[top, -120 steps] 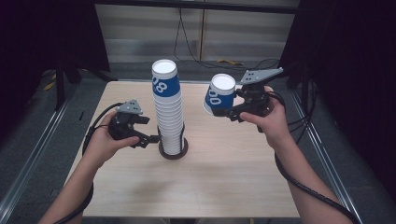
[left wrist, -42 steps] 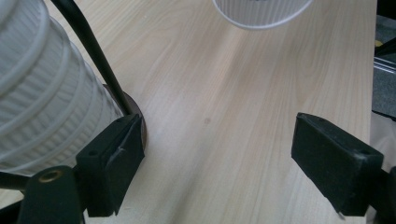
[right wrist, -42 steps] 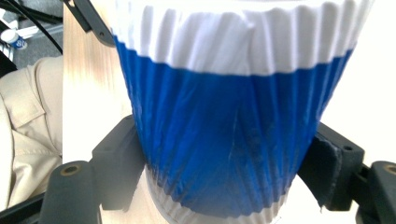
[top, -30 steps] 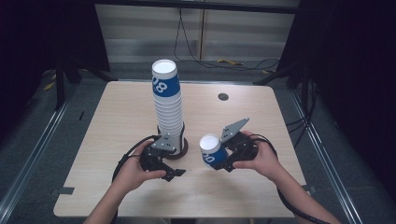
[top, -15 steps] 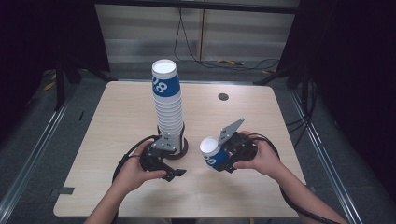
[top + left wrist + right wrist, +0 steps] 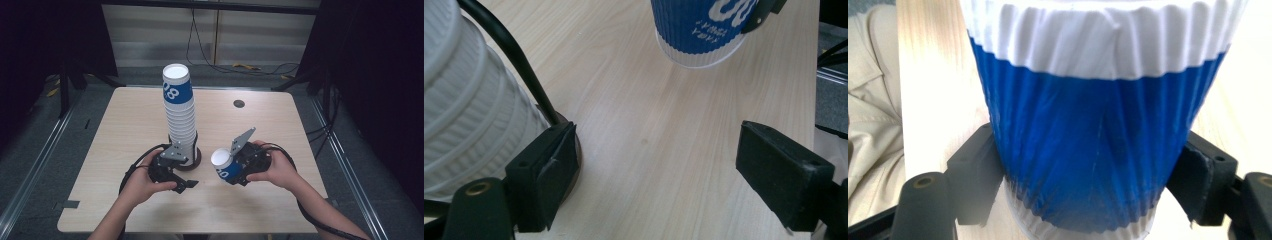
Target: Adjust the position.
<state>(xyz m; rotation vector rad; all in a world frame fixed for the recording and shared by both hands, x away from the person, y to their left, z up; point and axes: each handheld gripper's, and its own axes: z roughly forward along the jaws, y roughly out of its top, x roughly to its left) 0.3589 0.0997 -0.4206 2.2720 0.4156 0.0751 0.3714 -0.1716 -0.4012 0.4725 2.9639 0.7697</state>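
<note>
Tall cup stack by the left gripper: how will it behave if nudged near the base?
Probably tippy: the cup stack is tall and narrow on a small dark base. Likely light, since it looks like ribbed paper, so a side push from the left gripper may slide or topple it. The nested cups could also shift apart.

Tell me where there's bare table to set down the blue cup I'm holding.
The table is bare left of the cup stack, and across the far right, past the small dark disc. The near edge below both hands is free too. It's crowded in the middle, where the left gripper, the stack's base and the right gripper holding the blue cup sit close together.
</note>
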